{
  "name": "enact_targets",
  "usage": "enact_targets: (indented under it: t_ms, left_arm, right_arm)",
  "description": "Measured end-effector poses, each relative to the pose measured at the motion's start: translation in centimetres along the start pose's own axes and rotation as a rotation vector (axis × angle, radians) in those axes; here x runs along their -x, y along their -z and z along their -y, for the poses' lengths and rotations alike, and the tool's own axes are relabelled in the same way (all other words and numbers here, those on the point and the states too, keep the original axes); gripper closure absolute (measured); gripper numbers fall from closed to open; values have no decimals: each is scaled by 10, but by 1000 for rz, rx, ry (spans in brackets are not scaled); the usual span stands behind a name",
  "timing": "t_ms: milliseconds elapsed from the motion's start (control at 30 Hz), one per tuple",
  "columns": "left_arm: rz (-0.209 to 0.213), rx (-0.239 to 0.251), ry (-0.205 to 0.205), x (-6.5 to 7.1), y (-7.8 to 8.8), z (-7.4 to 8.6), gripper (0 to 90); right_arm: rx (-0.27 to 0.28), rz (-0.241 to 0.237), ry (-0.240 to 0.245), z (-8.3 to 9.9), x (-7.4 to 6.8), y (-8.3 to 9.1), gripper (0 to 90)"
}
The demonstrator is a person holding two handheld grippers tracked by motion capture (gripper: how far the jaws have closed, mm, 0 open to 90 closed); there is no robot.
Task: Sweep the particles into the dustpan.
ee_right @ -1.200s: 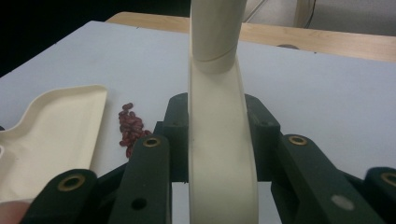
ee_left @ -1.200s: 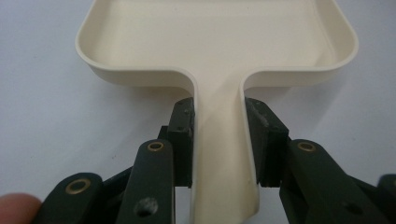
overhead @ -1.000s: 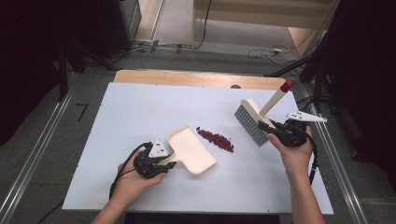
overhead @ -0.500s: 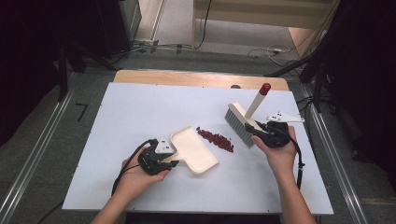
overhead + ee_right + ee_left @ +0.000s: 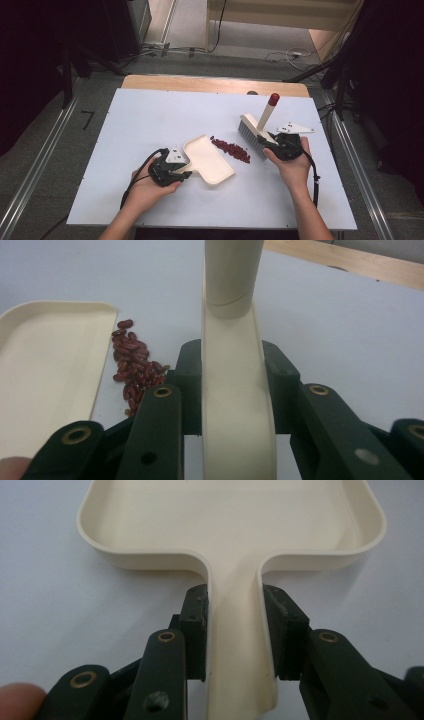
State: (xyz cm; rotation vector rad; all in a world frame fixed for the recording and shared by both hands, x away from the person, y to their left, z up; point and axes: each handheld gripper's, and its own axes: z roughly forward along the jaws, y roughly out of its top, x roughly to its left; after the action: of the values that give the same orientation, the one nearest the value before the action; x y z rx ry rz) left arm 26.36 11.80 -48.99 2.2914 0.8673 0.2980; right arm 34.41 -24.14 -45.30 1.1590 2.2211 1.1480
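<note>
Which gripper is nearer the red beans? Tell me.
Right, narrowly. The right gripper holds the brush just right of the red beans; the left gripper holds the dustpan by its handle, its pan between.

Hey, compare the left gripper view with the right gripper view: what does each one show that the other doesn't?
Left gripper view alone: the left gripper shut on the dustpan's handle, and the pan's rear wall. Right gripper view alone: the right gripper shut on the brush by its cream handle, the red beans in a heap just off the pan's open lip, and a wooden strip beyond the mat. Both share the cream dustpan and the white mat.
</note>
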Motion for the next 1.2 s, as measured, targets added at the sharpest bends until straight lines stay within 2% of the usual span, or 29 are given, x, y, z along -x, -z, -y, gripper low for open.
enact_targets:
  t_ms: [300,767,1200]
  left_arm:
    - [0,4,2,0,0,1,662]
    - [1,6,5,-1,0,1,662]
    - [3,6,3,0,0,2,662]
  right_arm:
    - [-24,-3,27,0,-9,-7,650]
    - [-37,-39,74,-2,-35,-13,649]
    - [-45,-42,125,-3,-55,-16,650]
